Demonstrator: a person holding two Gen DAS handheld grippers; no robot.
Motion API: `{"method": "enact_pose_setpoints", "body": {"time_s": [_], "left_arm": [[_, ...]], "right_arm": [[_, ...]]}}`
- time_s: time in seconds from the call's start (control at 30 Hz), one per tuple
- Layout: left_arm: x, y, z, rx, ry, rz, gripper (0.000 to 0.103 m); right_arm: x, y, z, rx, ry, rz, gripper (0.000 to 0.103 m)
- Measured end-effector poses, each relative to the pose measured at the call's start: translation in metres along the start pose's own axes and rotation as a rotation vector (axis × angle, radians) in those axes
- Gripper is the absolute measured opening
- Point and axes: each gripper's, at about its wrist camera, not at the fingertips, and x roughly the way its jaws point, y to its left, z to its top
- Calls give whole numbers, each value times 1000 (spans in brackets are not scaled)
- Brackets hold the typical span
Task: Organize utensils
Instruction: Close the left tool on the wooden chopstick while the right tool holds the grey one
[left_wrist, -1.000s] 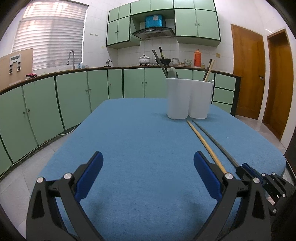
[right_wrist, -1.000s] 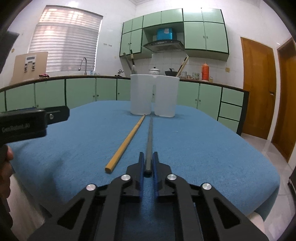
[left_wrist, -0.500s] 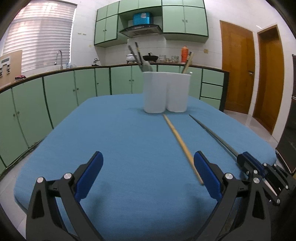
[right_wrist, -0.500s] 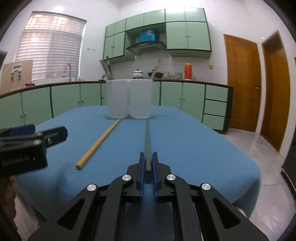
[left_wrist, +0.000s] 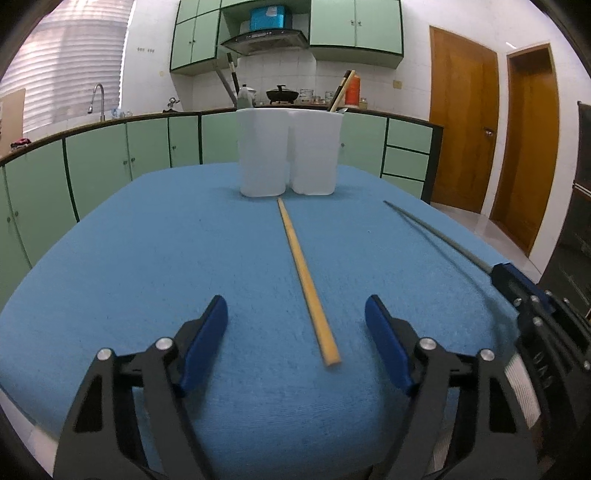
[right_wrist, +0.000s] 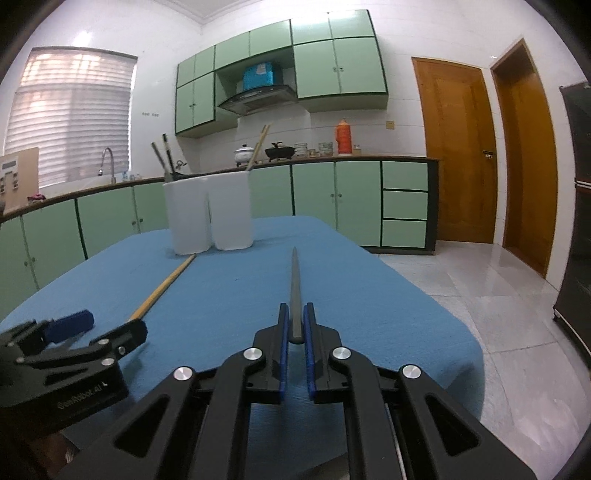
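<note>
The wooden chopstick (left_wrist: 307, 280) is now lying between the pads of my left hand-held gripper (left_wrist: 295, 343), whose jaws have just been closing without touching it; I am lining up a pickup; my right hand-held gripper (right_wrist: 294, 341) is clamping the grey chopstick (right_wrist: 294, 291) above the bench (left_wrist: 147, 258); the white holder (left_wrist: 288, 151) is hiding its contents.
</note>
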Motion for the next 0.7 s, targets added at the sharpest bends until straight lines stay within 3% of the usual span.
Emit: {"method": "enact_pose_setpoints", "body": {"time_s": [0.13,0.37,0.5,0.7], "left_arm": [[-1,-4,-2,-4,-17,22,56],[-7,-18,-6,12,-41,21,14],[-10,-20,-7,5,-49,26,7],[-16,-19,-6,0,-61,34,6]], "right_arm": [[0,-6,-1,12,-1,-7,8],[-2,-10,-3,11,-2,-1,8],[-3,-10,-3,10,-8,-3,8],[-6,-9,-3,-3,-19,-4,8]]}}
